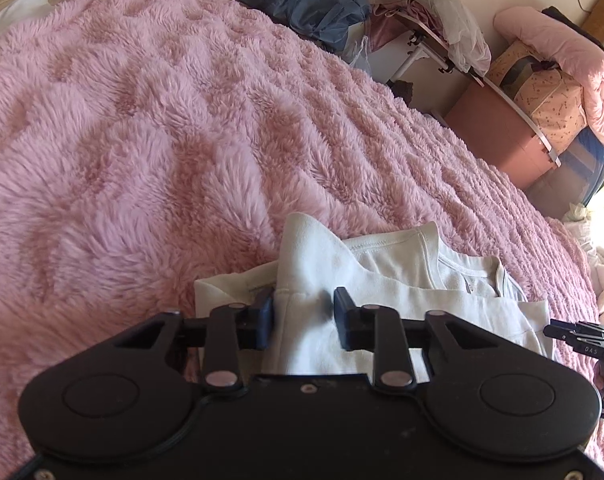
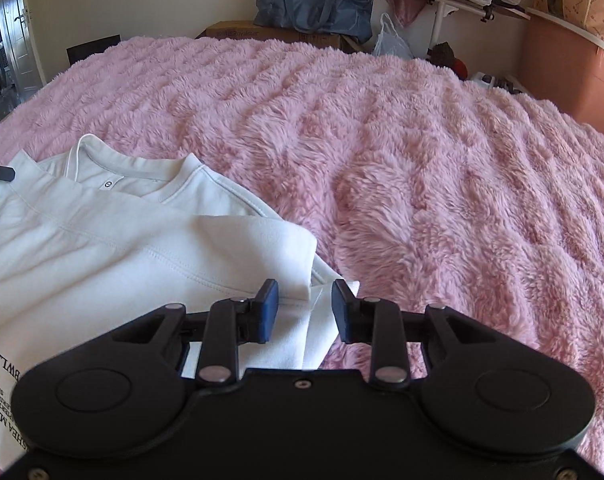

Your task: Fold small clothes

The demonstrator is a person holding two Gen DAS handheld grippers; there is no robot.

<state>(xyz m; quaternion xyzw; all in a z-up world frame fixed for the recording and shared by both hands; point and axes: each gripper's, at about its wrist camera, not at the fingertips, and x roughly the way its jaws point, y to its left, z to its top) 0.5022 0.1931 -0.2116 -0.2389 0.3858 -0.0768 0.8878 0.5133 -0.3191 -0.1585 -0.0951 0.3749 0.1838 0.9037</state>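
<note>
Partly folded, white shirt (image 2: 114, 240) runs off-frame; left tongs (image 1: 303, 316) and right tongs (image 2: 305, 308) straddle cloth, grip unclear.

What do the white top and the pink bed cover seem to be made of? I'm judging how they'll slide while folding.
White top: looks like matte cotton knit, perhaps sweatshirt jersey; stitched seams, ribbed neckline and soft, thick folds suggest it. Pink bed cover: long-pile plush, probably synthetic fleece; its shaggy tufts lie in wavy ridges with a slight sheen.
</note>
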